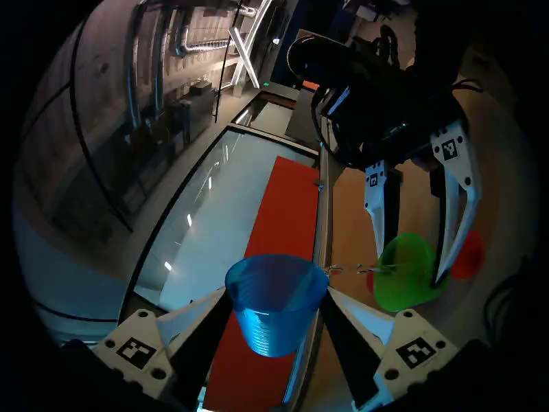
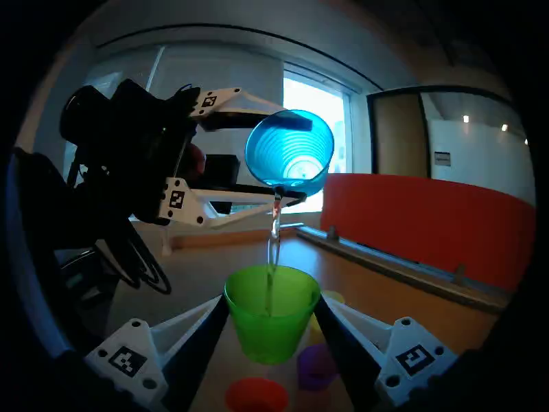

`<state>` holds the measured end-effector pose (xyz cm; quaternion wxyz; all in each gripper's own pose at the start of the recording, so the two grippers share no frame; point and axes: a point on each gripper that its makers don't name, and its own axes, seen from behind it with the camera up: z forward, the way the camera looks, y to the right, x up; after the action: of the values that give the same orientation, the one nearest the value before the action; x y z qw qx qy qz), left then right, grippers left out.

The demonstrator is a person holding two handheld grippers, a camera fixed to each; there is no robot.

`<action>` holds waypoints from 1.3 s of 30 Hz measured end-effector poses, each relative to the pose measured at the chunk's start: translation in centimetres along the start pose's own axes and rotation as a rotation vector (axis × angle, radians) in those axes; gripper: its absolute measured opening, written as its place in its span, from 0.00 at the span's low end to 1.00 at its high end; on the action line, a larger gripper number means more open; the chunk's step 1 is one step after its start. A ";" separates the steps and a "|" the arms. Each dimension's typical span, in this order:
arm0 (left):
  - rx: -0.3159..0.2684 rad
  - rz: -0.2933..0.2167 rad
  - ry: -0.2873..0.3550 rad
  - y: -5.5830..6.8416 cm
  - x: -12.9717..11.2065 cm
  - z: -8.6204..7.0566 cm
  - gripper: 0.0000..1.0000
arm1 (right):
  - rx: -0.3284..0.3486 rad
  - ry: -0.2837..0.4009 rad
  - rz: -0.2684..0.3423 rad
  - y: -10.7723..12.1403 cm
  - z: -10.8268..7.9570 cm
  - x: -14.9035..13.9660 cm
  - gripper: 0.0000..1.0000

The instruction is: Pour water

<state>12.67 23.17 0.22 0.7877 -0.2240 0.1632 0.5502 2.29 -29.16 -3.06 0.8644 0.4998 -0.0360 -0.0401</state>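
In the left gripper view my left gripper (image 1: 276, 302) is shut on a blue cup (image 1: 276, 305), tipped forward. Beyond it my right gripper (image 1: 410, 264) holds a green cup (image 1: 406, 271). In the right gripper view my right gripper (image 2: 272, 316) is shut on the upright green cup (image 2: 272, 321). Above it the left gripper (image 2: 285, 154) grips the blue cup (image 2: 290, 152), tilted with its mouth toward the camera. A thin stream of water (image 2: 274, 233) falls from the blue cup's rim into the green cup.
A wooden table (image 2: 384, 288) lies below, with a red cup (image 2: 256, 396), a purple cup (image 2: 316, 364) and a yellow one (image 2: 334, 296) standing on it near the green cup. An orange partition (image 2: 439, 220) and a metal rail (image 2: 405, 271) border the table. A window (image 1: 206, 213) lies beyond.
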 end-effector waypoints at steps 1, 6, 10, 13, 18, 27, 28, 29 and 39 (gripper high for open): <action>0.001 0.004 0.001 0.0 0.0 0.0 0.85 | 0.000 0.000 -0.001 0.0 0.0 0.0 0.90; 0.006 0.022 0.005 -0.2 0.3 0.1 0.85 | 0.000 -0.001 -0.004 0.0 -0.1 0.1 0.90; 0.011 0.037 0.007 -0.4 0.4 0.2 0.85 | -0.001 0.001 -0.005 0.1 -0.2 0.2 0.90; 0.016 0.053 0.007 -0.7 0.5 0.3 0.85 | -0.003 0.001 -0.006 0.1 -0.2 0.2 0.90; 0.021 0.073 0.010 -0.9 0.7 0.3 0.85 | -0.002 0.003 -0.008 0.0 -0.2 0.3 0.90; 0.024 0.110 0.006 -0.8 0.9 0.1 0.85 | -0.004 0.004 -0.010 0.0 -0.3 0.5 0.90; 0.025 0.114 0.006 -0.8 0.9 0.1 0.85 | -0.004 0.004 -0.011 0.0 -0.3 0.6 0.90; 0.026 0.119 0.006 -0.9 0.9 0.1 0.85 | -0.004 0.005 -0.011 0.0 -0.3 0.6 0.90; 0.035 0.165 0.010 -1.2 1.2 0.2 0.85 | -0.007 0.007 -0.014 0.1 -0.2 0.6 0.90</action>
<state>14.21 23.92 0.01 0.7426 -0.1987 0.1946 0.6093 2.94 -28.96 -3.04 0.8659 0.4974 -0.0292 -0.0442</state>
